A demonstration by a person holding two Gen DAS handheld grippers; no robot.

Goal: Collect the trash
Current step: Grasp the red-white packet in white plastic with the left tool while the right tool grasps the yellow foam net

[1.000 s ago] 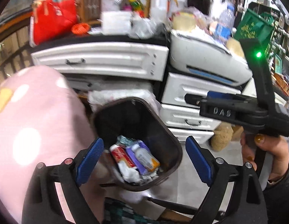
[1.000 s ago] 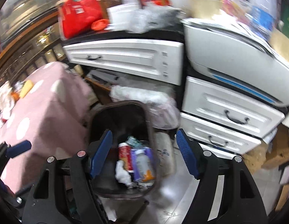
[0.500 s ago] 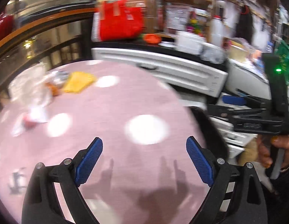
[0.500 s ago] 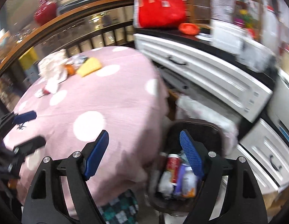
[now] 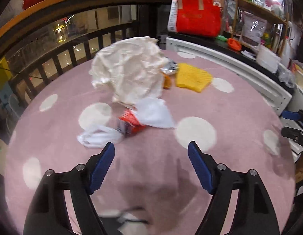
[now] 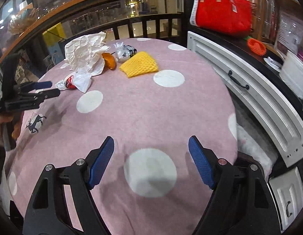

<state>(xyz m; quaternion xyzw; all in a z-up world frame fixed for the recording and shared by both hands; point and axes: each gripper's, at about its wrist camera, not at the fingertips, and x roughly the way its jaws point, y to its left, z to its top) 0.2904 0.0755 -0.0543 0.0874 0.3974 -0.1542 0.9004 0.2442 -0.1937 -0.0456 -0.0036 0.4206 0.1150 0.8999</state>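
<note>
Our left gripper (image 5: 151, 152) hangs over the pink dotted table (image 5: 239, 105), its jaws spread with nothing between them, though they have just been closing a little. Just beyond its tips lies the trash: a red wrapper (image 5: 131, 124), its long axis slanting from far left to near right, between two white tissues (image 5: 98, 136). A big crumpled paper (image 5: 130, 70) and a yellow foam net (image 5: 192, 77) lie farther off. Our right gripper (image 6: 151, 146) is spread and empty over bare cloth.
</note>
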